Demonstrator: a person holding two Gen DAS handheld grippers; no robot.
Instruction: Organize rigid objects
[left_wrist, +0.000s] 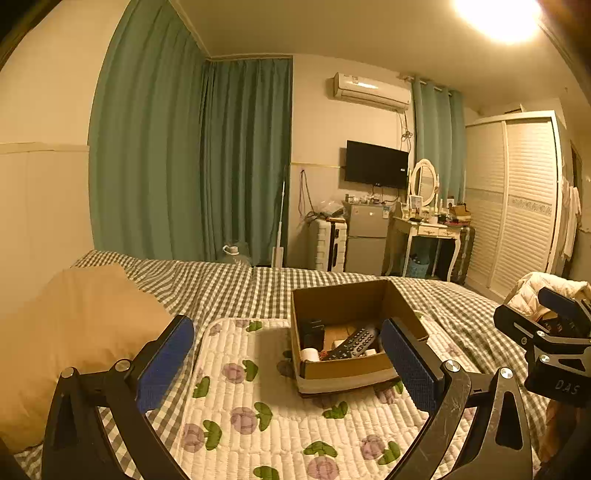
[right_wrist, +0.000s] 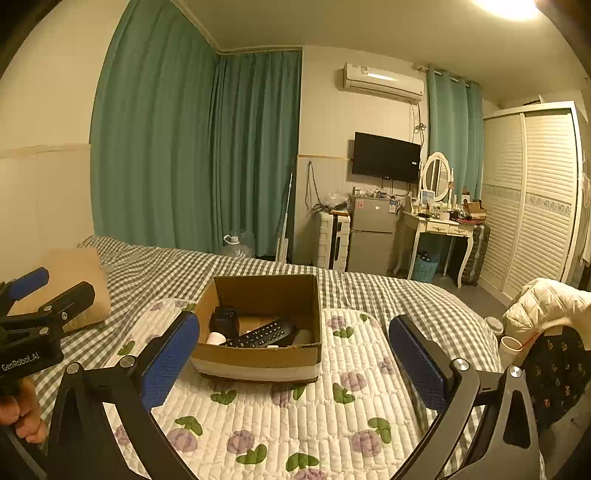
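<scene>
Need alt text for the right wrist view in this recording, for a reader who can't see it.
An open cardboard box sits on a floral quilted mat on a checked bed, holding a black remote control, a small white cup and a dark object. The right gripper is open and empty before it; the left gripper shows at the left edge.

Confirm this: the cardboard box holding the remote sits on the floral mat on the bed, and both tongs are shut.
Not quite. The box, with the remote inside, does sit on the floral mat, but both wrist views show the left tongs and right tongs open, holding nothing.
</scene>
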